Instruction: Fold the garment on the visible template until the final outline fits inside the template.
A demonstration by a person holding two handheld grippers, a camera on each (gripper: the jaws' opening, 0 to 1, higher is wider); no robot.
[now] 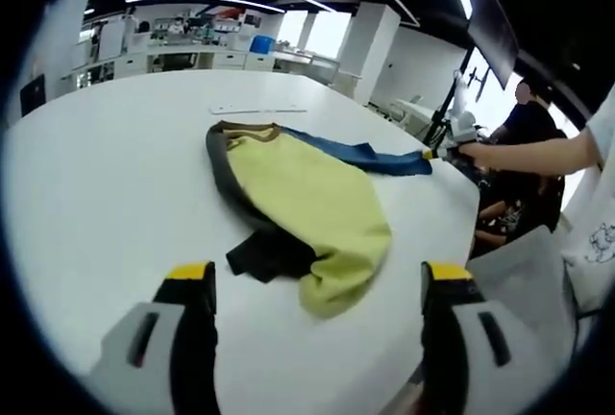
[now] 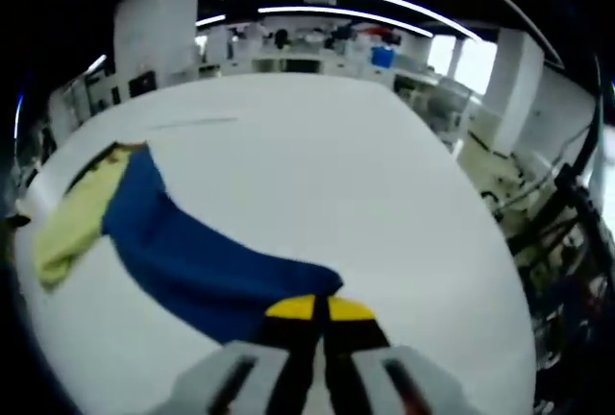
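1. The right gripper [image 2: 315, 311] is pinching its yellow-tipped jaws together on the end of the blue sleeve [image 2: 207, 266], drawing it out flat across the surface [image 2: 365, 165]; in the left gripper view that same gripper [image 1: 448, 151] is showing at the far right, with a person's forearm [image 1: 538, 154] behind it.
2. The left gripper [image 1: 317, 285] is hovering with its jaws spread wide and holding nothing, just short of the garment's near edge.
3. The garment [image 1: 307, 194] is lying crumpled on the surface [image 1: 106, 175], yellow-green body uppermost, a dark band curving along one side and a black piece [image 1: 264, 256] sticking out near the left gripper.
4. Stretching the sleeve seems meant to straighten the garment before any fold; the folding itself looks not yet begun.
5. A thin pale strip [image 1: 258, 109] is lying on the surface beyond the garment; I cannot tell whether it belongs to the template.
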